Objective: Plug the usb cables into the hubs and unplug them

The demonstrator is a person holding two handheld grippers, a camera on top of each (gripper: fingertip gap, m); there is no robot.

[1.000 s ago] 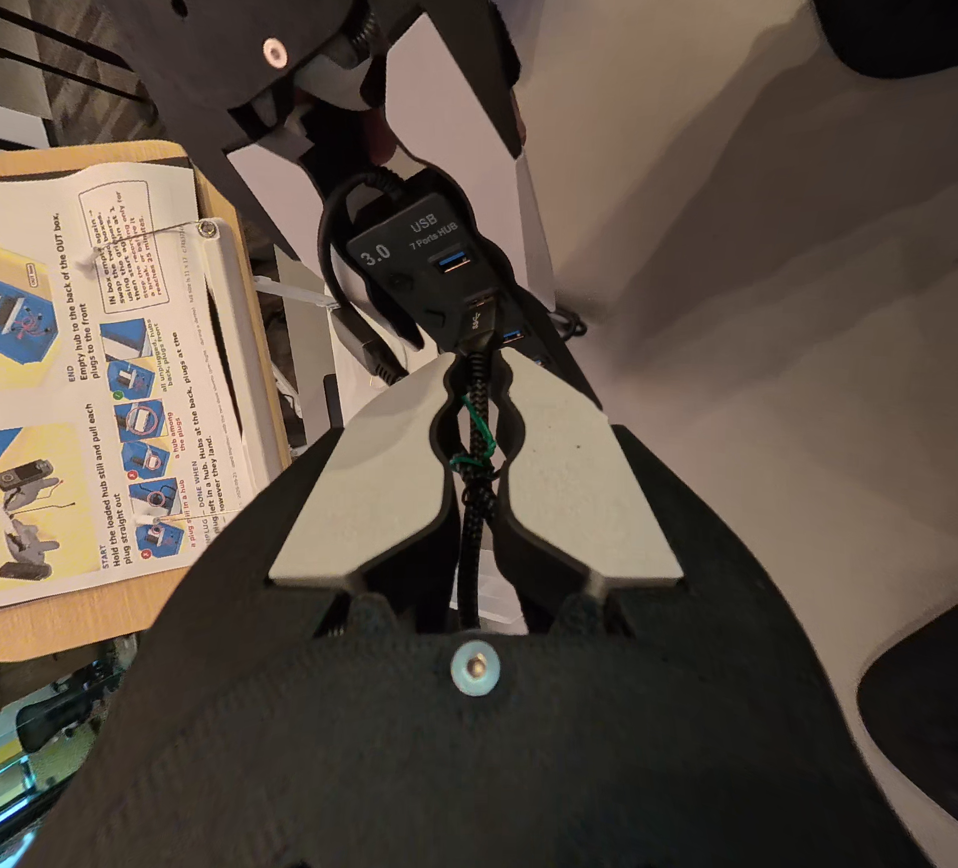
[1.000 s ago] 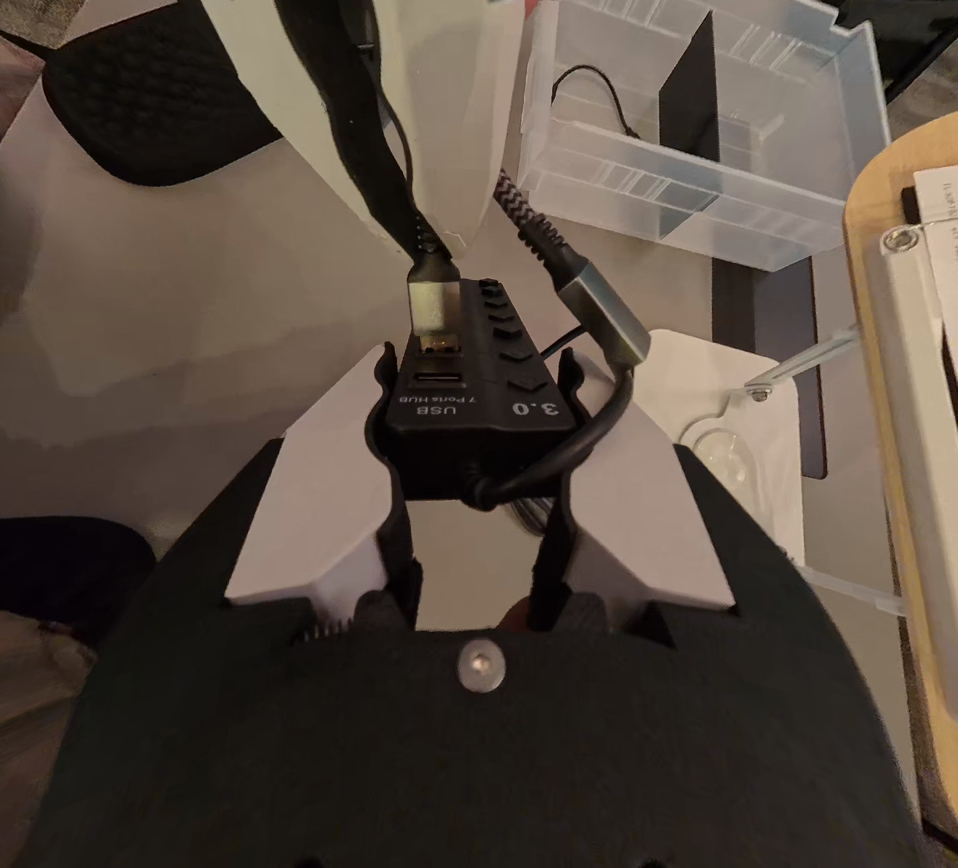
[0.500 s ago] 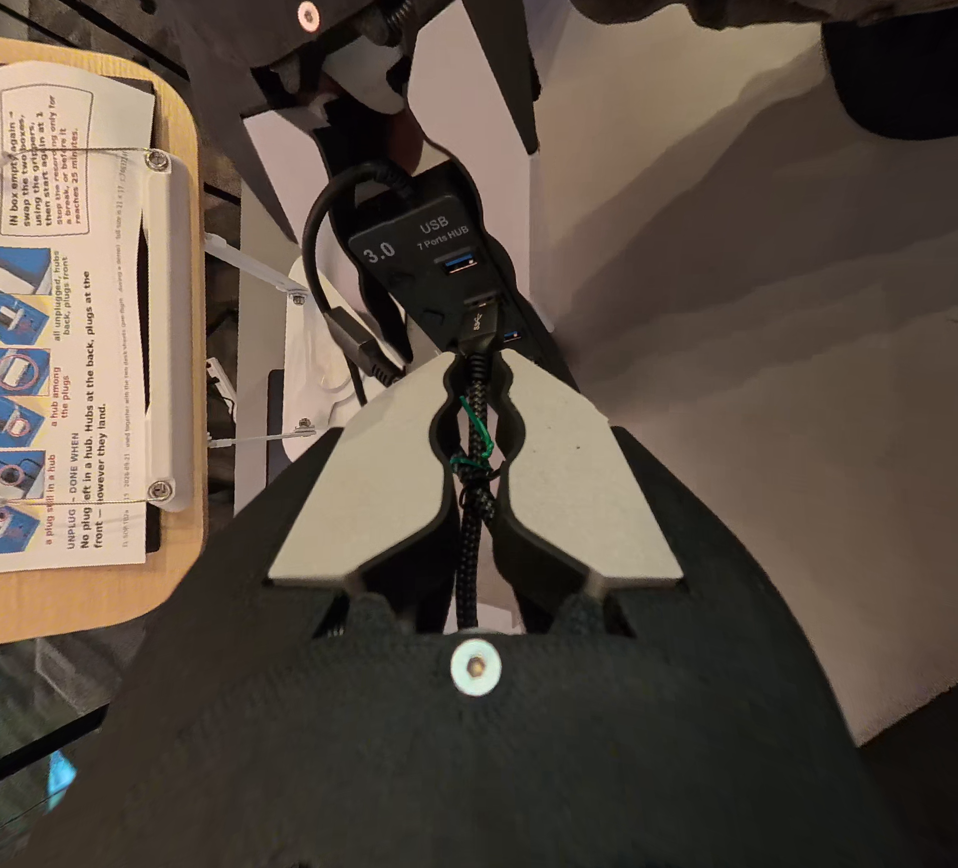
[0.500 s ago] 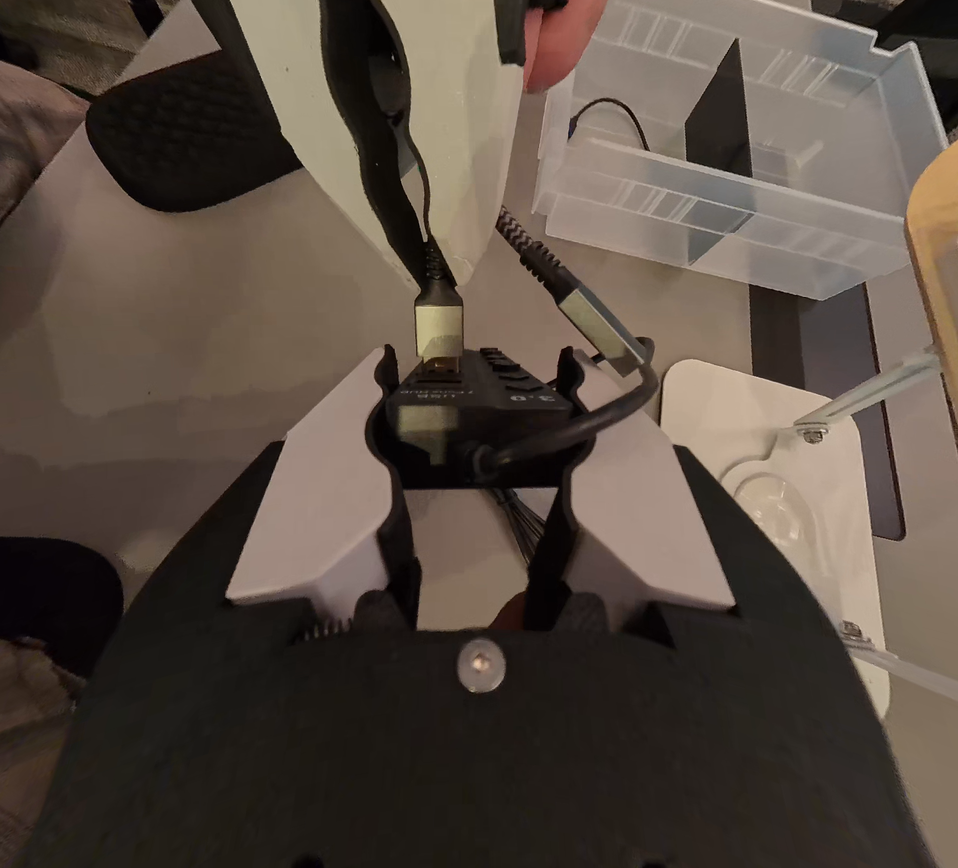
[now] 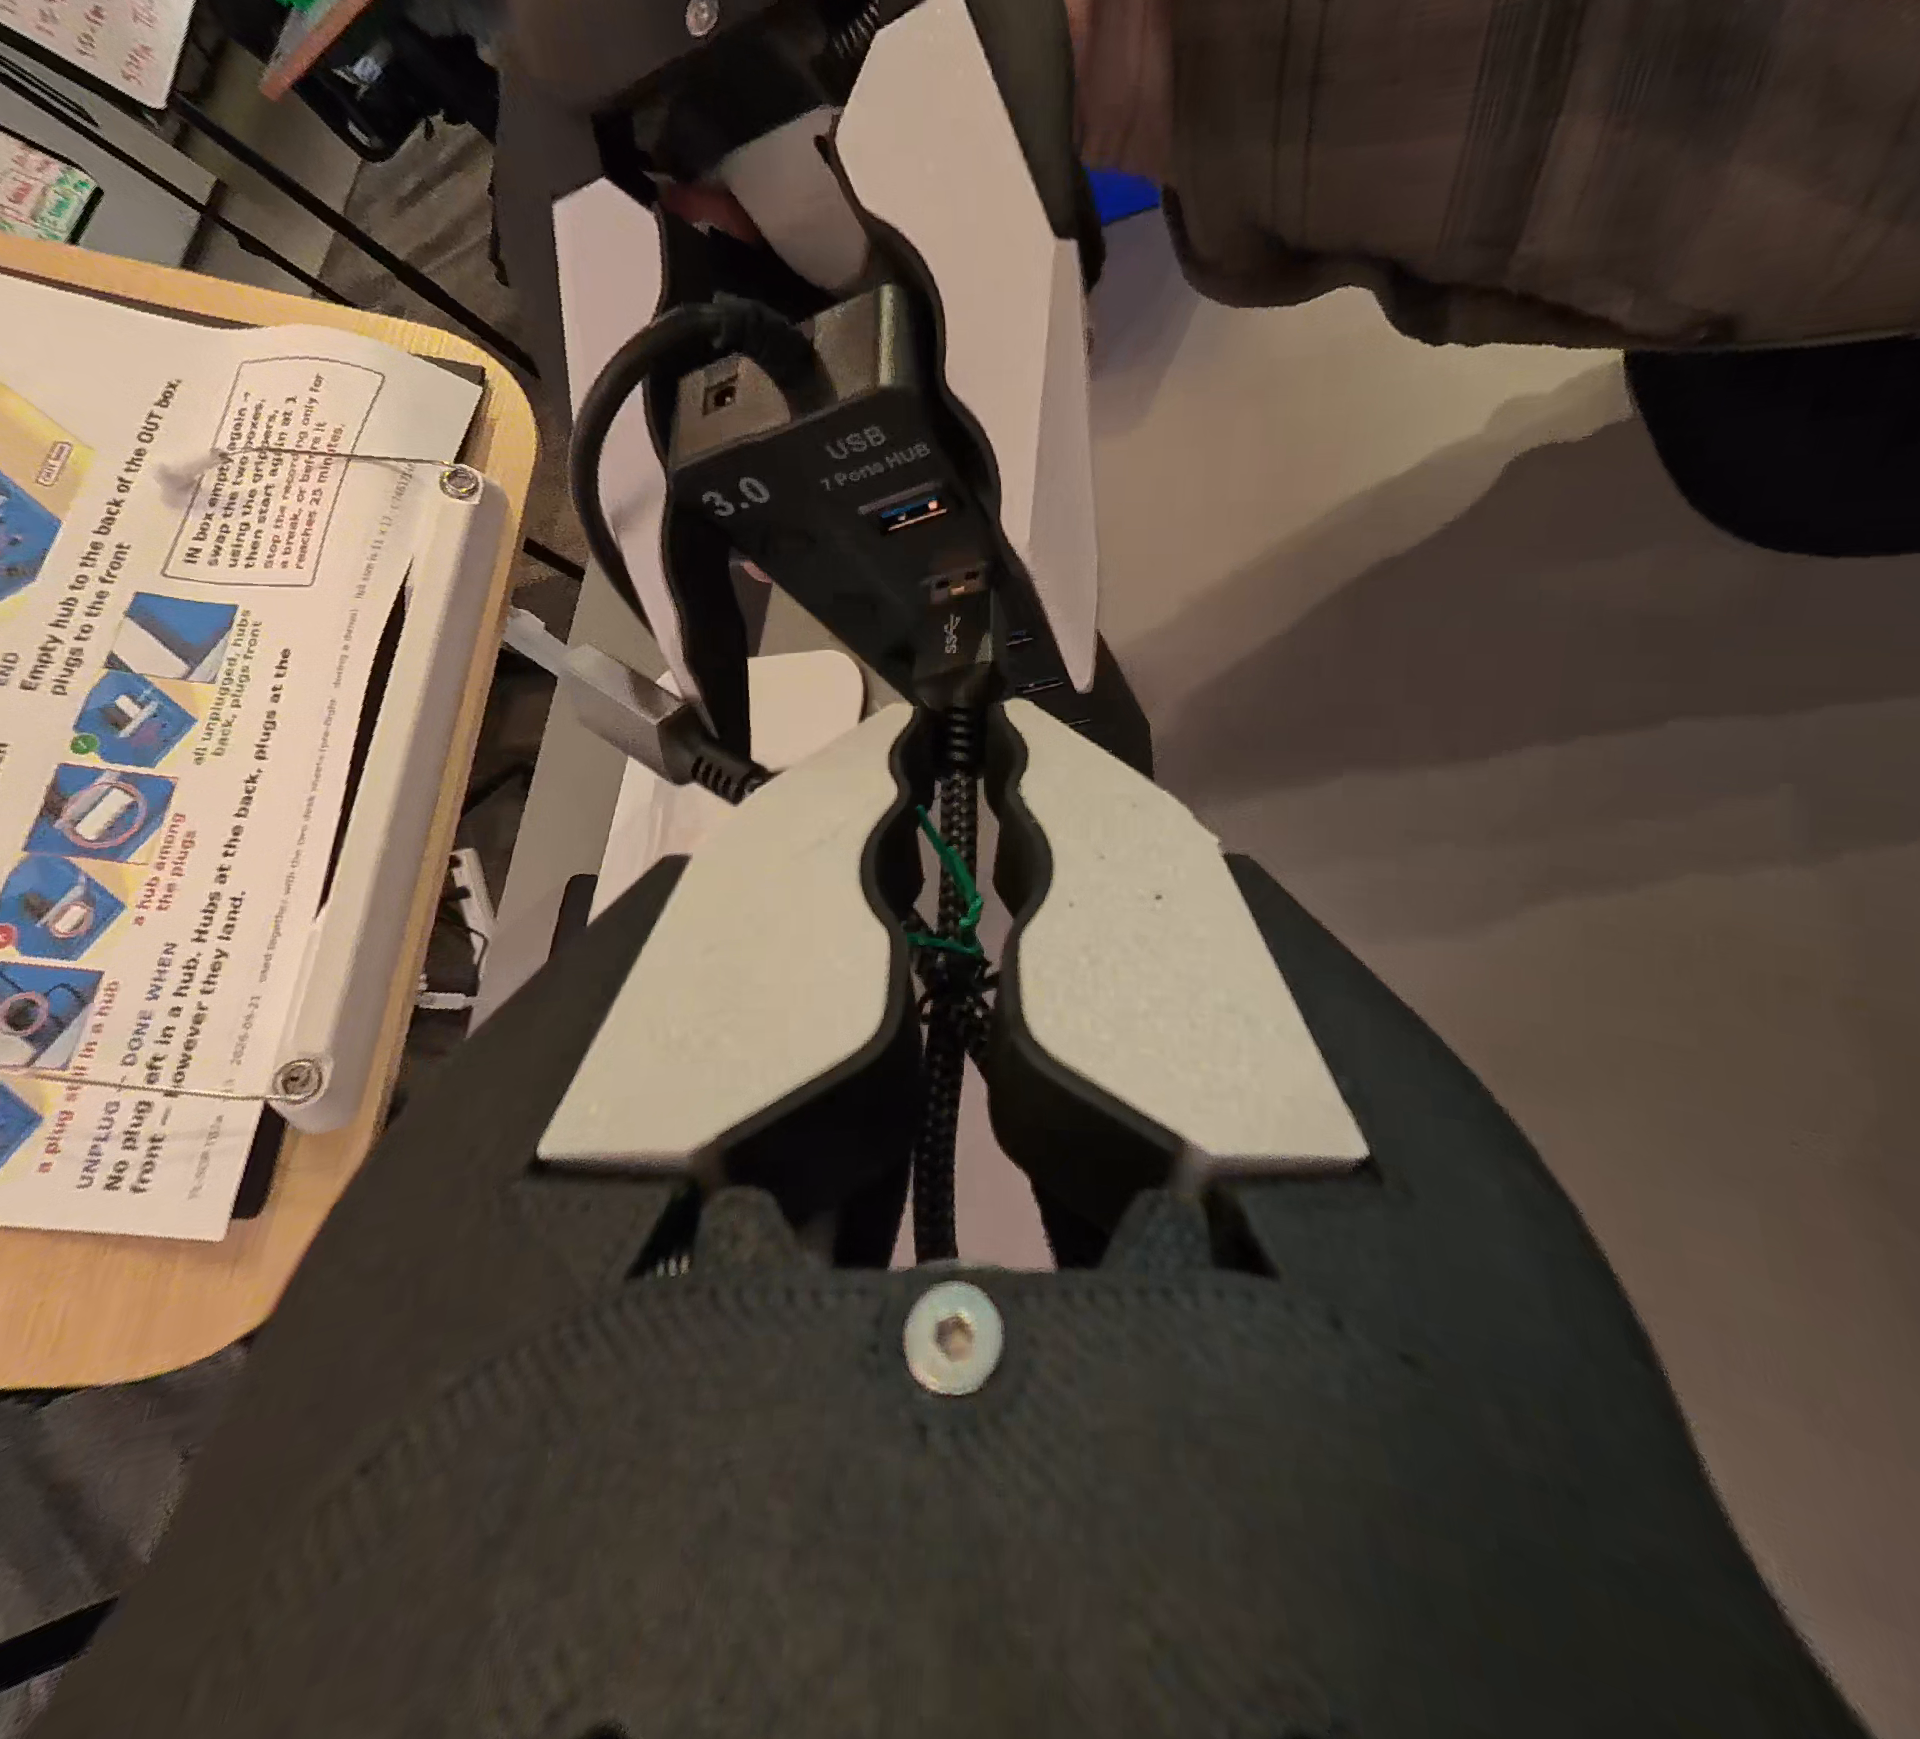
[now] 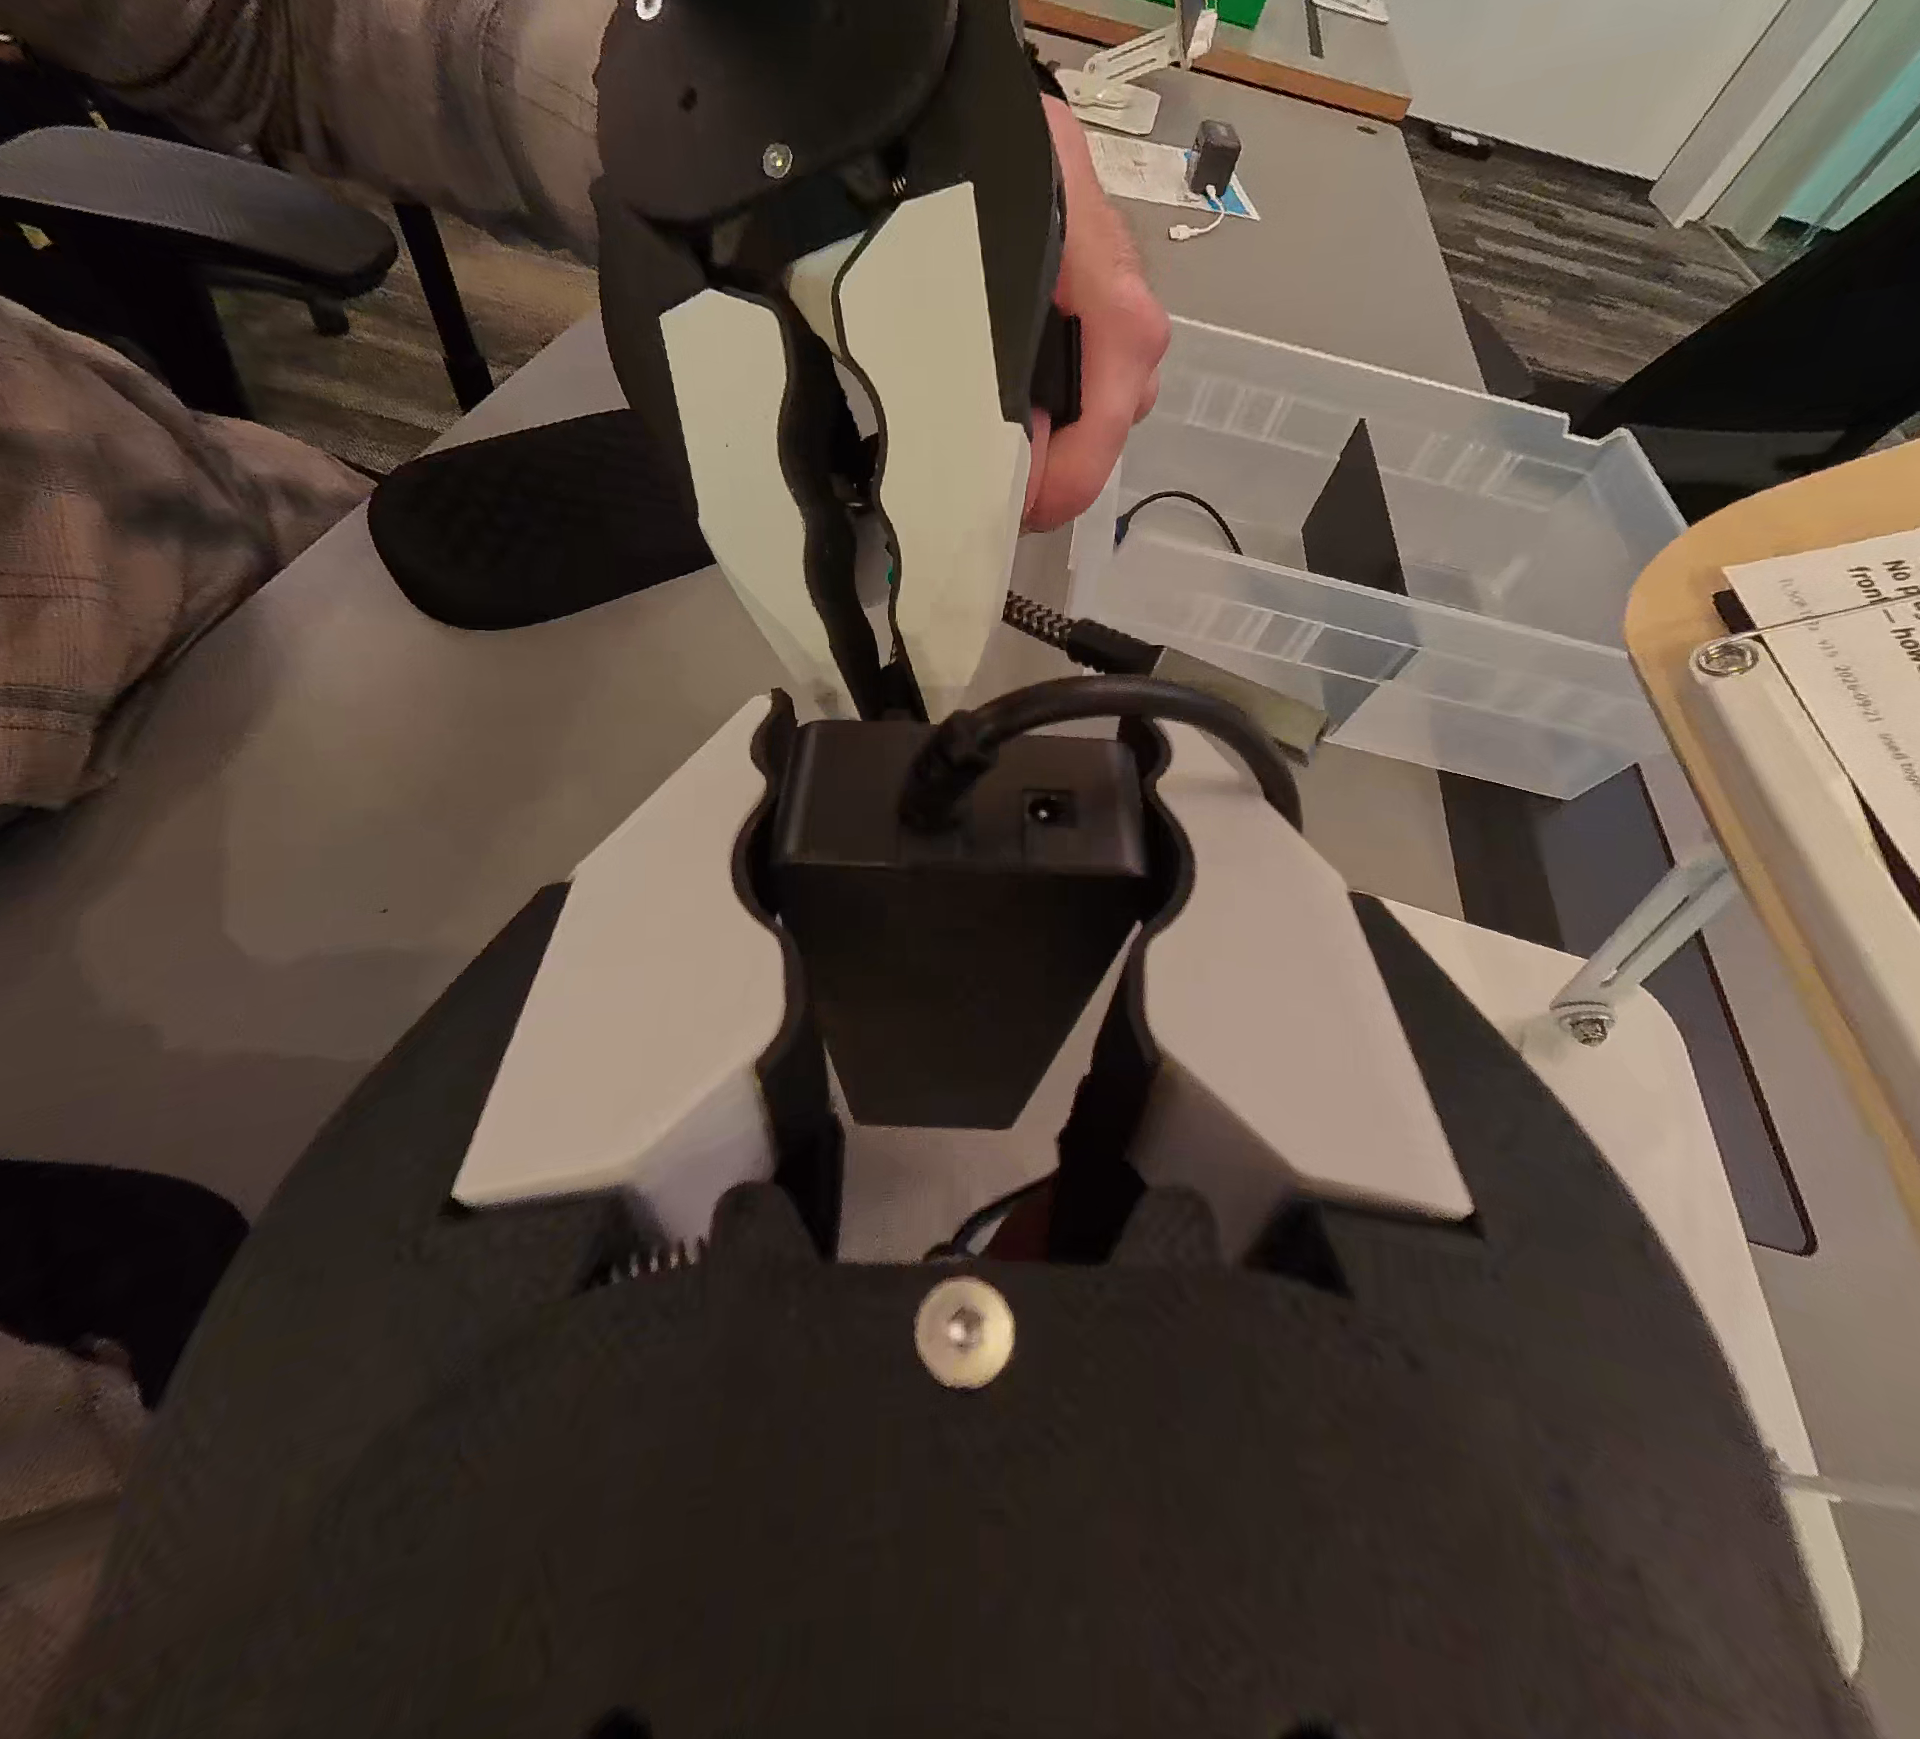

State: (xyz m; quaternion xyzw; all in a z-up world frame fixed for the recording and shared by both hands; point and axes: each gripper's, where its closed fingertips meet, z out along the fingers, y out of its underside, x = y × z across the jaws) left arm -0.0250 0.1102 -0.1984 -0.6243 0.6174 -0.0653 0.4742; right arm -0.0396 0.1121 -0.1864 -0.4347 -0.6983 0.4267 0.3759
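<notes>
A black USB hub (image 5: 831,484) is clamped between the white fingers of my right gripper (image 6: 961,733), which is shut on it. In the right wrist view the hub's (image 6: 956,858) cable end faces the camera. My left gripper (image 5: 956,723) is shut on a black braided USB cable (image 5: 951,858) with a green tie. Its plug (image 5: 954,629) meets the hub's second port, with some metal showing. The top port (image 5: 914,513) is empty. The hub's own silver plug (image 5: 623,713) hangs loose at the left. The left gripper (image 6: 883,692) also shows above the hub.
A clear plastic bin (image 6: 1455,567) with a black divider stands beyond the hub on the grey table (image 6: 260,806). A wooden board with an instruction sheet (image 5: 156,754) is at the left of the left wrist view. A white stand base (image 6: 1662,1118) and a black chair armrest (image 6: 540,515) are nearby. Left and right tips are no more than a few centimetres apart.
The right gripper has tilted the hub so that its cable end now faces the right wrist camera. The left gripper has kept the plug at the hub's port throughout.
</notes>
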